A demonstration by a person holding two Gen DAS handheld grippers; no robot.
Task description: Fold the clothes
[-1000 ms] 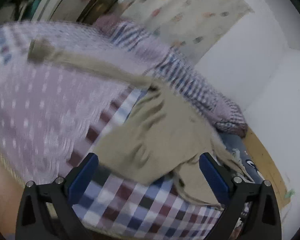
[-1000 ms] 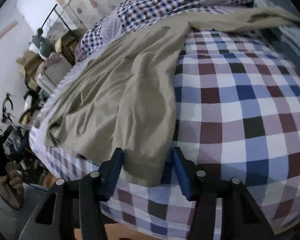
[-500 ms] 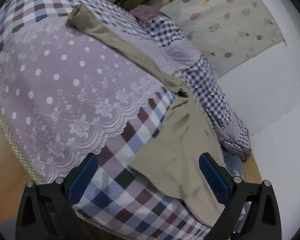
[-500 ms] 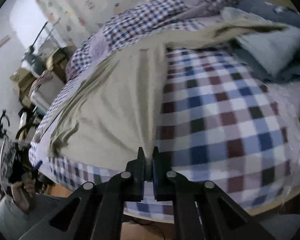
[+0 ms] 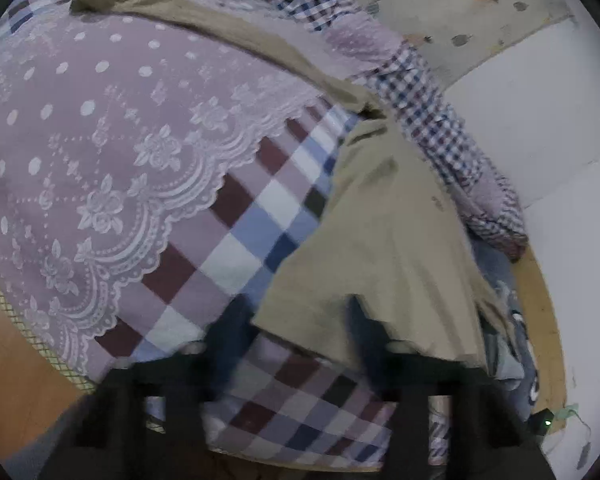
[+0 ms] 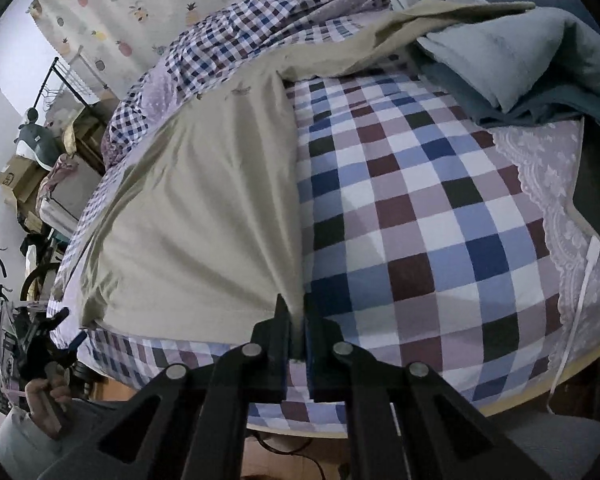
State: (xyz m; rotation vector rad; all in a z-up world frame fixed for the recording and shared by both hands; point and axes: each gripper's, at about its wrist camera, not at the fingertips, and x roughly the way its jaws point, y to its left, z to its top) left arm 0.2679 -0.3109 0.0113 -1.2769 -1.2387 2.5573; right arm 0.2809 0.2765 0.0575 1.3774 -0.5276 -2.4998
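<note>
A khaki garment (image 5: 380, 240) lies stretched across the checked bedsheet (image 5: 244, 236), one long leg running to the far corner. My left gripper (image 5: 296, 332) is blurred by motion. Its blue fingers (image 5: 228, 320) stand apart on either side of the garment's near edge, so it is open. In the right wrist view the same khaki garment (image 6: 204, 208) is pulled flat, and my right gripper (image 6: 298, 320) is shut on its near corner. A thin fold of cloth rises from between the pads.
A lilac lace cover (image 5: 80, 140) drapes the bed's left part. A checked quilt (image 6: 240, 40) lies along the wall side. Folded grey-blue textiles (image 6: 500, 52) sit at the bed's far right. A person's hand (image 6: 40, 392) shows at lower left, over wooden floor (image 5: 12, 392).
My right gripper closed on the garment's corner and has pulled it taut. My left gripper swung toward the near edge, and its fingers have drawn closer together.
</note>
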